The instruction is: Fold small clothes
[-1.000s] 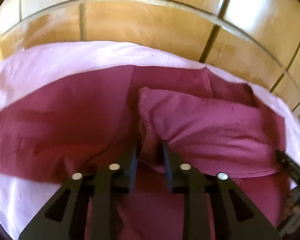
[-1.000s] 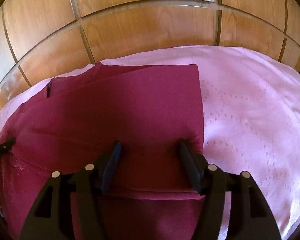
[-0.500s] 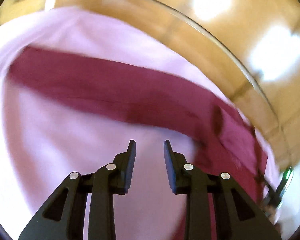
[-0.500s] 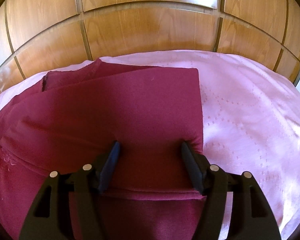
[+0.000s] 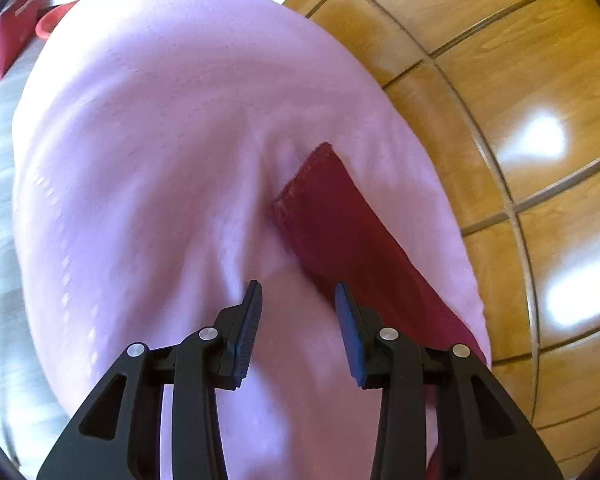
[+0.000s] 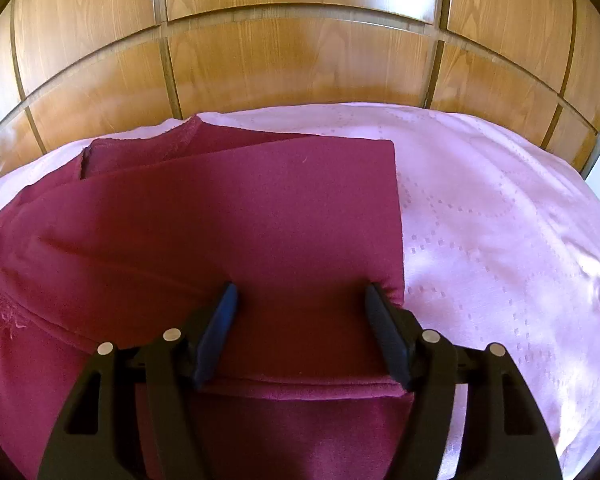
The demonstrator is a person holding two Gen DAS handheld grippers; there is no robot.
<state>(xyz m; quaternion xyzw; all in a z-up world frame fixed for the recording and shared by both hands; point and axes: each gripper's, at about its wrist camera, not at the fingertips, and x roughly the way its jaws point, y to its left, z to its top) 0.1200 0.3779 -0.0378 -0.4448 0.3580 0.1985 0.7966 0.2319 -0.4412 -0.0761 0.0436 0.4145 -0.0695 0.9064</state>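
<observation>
Maroon garment (image 6: pixel 228 216) on pink bedspread (image 6: pixel 500 208); left hand-held gripper (image 5: pixel 298 300) opening empty, right hand-held gripper (image 6: pixel 300 300) spread, unclamped.

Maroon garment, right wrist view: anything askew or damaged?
Mostly tidy. The maroon garment lies folded on the pink cover, right edge straight. At its far left corner the under layer sticks out unevenly past the top fold. Loose fuzz shows on the left edge.

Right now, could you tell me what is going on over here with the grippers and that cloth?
A person is folding a maroon garment on a pink bedspread with two handheld grippers. The right gripper straddles the folded layer near its right edge, jaws apart, not clamped. The left gripper holds nothing; its jaws are opening above bare bedspread, beside a narrow strip of the garment.
</observation>
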